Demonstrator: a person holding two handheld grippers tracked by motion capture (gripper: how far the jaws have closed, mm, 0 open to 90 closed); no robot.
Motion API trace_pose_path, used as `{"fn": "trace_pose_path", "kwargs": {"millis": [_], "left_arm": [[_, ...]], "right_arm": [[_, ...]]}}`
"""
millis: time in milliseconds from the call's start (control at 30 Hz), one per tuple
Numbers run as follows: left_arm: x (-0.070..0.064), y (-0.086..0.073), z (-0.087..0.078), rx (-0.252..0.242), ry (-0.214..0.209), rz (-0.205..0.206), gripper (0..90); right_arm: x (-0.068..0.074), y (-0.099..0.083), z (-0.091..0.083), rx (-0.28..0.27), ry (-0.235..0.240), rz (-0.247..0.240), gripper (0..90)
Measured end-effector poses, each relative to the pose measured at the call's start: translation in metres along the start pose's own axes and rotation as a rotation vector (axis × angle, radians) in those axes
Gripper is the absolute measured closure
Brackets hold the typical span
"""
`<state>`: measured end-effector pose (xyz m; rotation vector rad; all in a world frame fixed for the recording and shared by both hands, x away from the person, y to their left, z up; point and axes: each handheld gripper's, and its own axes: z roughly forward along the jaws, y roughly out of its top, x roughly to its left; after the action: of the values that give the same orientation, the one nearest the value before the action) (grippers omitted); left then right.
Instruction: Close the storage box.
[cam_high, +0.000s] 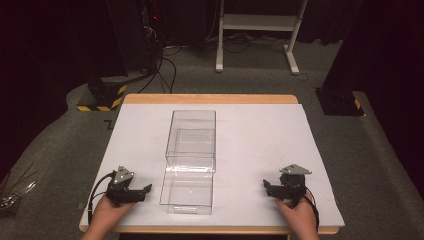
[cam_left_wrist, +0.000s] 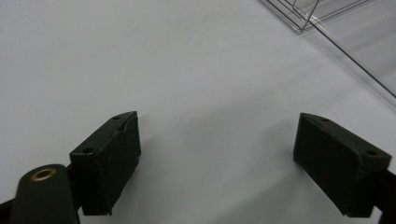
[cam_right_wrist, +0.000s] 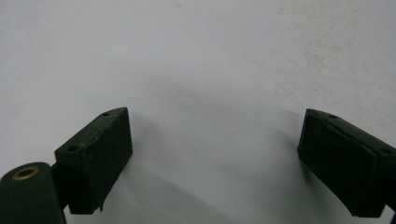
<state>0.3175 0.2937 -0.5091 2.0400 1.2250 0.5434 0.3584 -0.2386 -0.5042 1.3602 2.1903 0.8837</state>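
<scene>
A clear plastic box (cam_high: 191, 137) stands in the middle of the white table (cam_high: 260, 135), and its clear lid (cam_high: 187, 192) lies flat in front of it, toward me. My left gripper (cam_high: 145, 190) rests near the front left edge, held by a hand, pointing right toward the lid. It is open with nothing between its jaws, and a corner of the clear plastic (cam_left_wrist: 322, 18) shows in the left gripper view. My right gripper (cam_high: 266, 187) rests at the front right, pointing left. It is open over bare white table (cam_right_wrist: 210, 70).
Beyond the table's far edge are a white stand (cam_high: 257, 30), cables on the grey carpet, and black bases with yellow-black tape (cam_high: 102, 97). Another black base (cam_high: 340, 102) stands at the right. Bare tabletop lies on both sides of the box.
</scene>
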Motion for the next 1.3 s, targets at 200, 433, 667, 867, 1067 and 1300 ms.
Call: {"fn": "trace_pose_path", "kwargs": {"millis": [200,433,667,867,1067,1300], "left_arm": [[-0.0004,-0.0001,0.0000,-0.001,0.002,-0.004,15.5],[-0.0008,0.0000,-0.0002,0.001,0.006,-0.004,15.6],[-0.0022,-0.0003,-0.0002,-0.003,0.014,-0.005,15.8],[-0.0022,-0.0001,-0.0003,0.001,0.014,-0.007,15.8],[-0.0015,0.0005,-0.0002,0.004,0.007,-0.005,15.6],[-0.0027,0.0011,-0.0014,0.009,0.002,0.000,15.1]], "right_arm": [[0.0002,0.0000,-0.0001,0.000,-0.004,-0.004,10.0],[-0.0002,0.0001,-0.0001,0.001,0.001,0.000,10.0],[-0.0004,-0.0002,0.0000,-0.001,0.003,0.001,9.8],[-0.0007,-0.0004,-0.0001,-0.003,0.004,0.001,9.8],[-0.0006,-0.0005,-0.0003,-0.003,0.005,0.004,9.9],[-0.0008,-0.0006,-0.0004,-0.005,0.005,0.002,10.0]]}}
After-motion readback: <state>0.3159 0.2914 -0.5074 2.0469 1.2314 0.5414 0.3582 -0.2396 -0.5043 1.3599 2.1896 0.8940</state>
